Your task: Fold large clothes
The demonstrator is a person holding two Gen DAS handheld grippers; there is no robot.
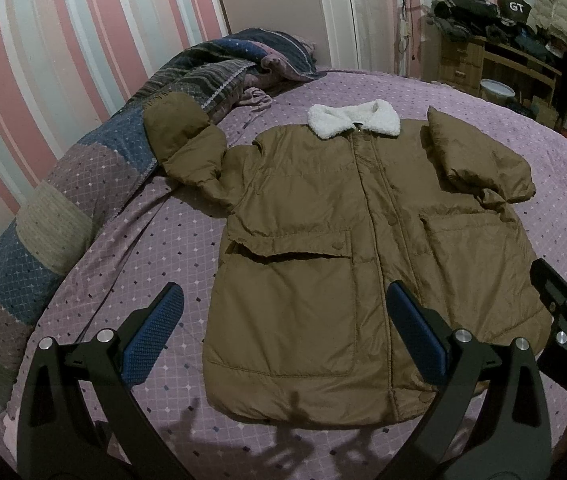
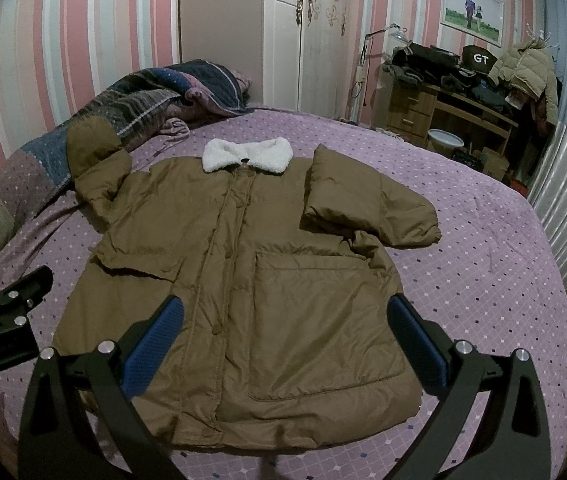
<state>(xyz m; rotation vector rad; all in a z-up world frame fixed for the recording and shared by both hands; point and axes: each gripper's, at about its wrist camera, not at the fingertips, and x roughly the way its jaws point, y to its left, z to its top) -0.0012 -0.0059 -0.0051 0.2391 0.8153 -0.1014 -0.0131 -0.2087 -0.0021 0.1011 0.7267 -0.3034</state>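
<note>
Olive-brown padded nylon, slick and puffy, is what both tools must deal with: a long puffer coat (image 1: 347,248) with a white fleece collar (image 1: 353,120) lies face up and buttoned, spread across the purple diamond-print bedspread (image 1: 155,248), its hem toward the cameras; the left gripper (image 1: 283,336) hovers above the hem on the side of one large flap pocket (image 1: 283,300), fingers spread wide and holding nothing; the right gripper (image 2: 283,336) hangs over the other half of the hem, likewise wide apart and empty.

The risks, as I judge them: the shell looks slippery and the filling springy, so a shallow pinch could take only the top layer and leave the back panel behind, giving a crooked fold; a thick pinch could squeeze out from between the blue pads (image 1: 155,336) once the coat's weight comes on; the sleeve near the wall (image 1: 187,148) is bent upward and rests against the rolled patchwork quilt (image 1: 95,168), so it may drag or catch when that side is drawn inward; the other sleeve (image 2: 367,208) is doubled over on itself and could flop open mid-fold; trapped air may make any fold spring back unless pressed down; the two tools sit close over the hem, so crossing paths could knock them together.
</note>
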